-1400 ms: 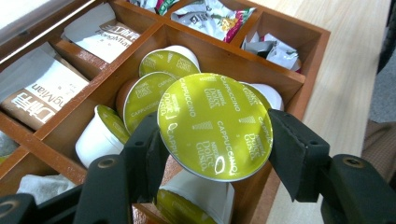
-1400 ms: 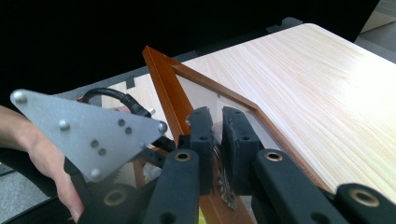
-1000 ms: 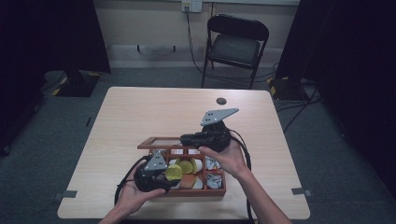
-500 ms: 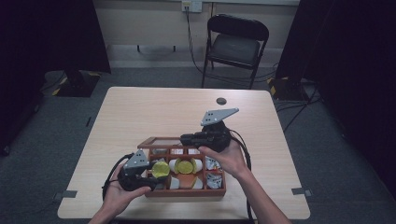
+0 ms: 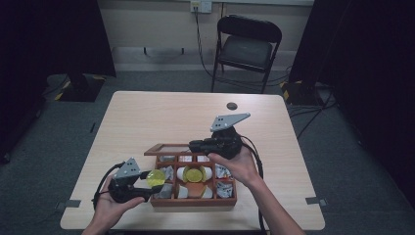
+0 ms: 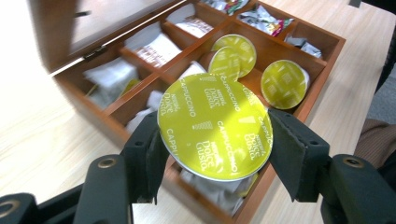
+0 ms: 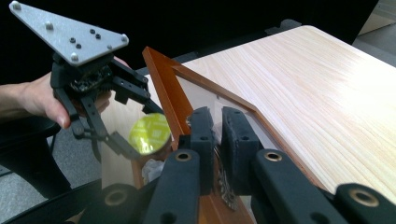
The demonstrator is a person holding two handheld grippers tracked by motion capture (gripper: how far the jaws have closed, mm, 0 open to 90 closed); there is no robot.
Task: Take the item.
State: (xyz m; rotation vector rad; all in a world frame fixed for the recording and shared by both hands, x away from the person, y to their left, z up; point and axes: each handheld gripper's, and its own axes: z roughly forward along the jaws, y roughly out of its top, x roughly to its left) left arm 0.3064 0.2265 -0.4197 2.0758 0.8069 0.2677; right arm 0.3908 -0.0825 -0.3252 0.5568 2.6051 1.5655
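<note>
A black folding chair (image 5: 248, 46) stands behind the table (image 5: 161, 117) on grey carpet (image 5: 54, 142).

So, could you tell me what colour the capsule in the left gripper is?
Yellow-green foil with pale lettering, clearest in the left gripper view: capsule.

Tongs (image 6: 212, 154): two black jaws rising from the bottom edge, pads pressed on either side of a capsule
Capsule (image 6: 215, 126): round yellow-green foil lid printed "Cappuccino" and "Nescafé Dolce Gusto"; facing the camera; held above the box's near edge
Box (image 6: 322, 74): brown wood, divided into compartments; lid (image 6: 93, 23) standing open at upper left
Middle compartment: three more yellow-green capsules (image 6: 285, 84); one lies flat, two lean
Other compartments: pale sachets (image 6: 154, 49) and crumpled foil packets (image 6: 264, 18)
Table (image 6: 42, 140): light wood grain; carries the box
</note>
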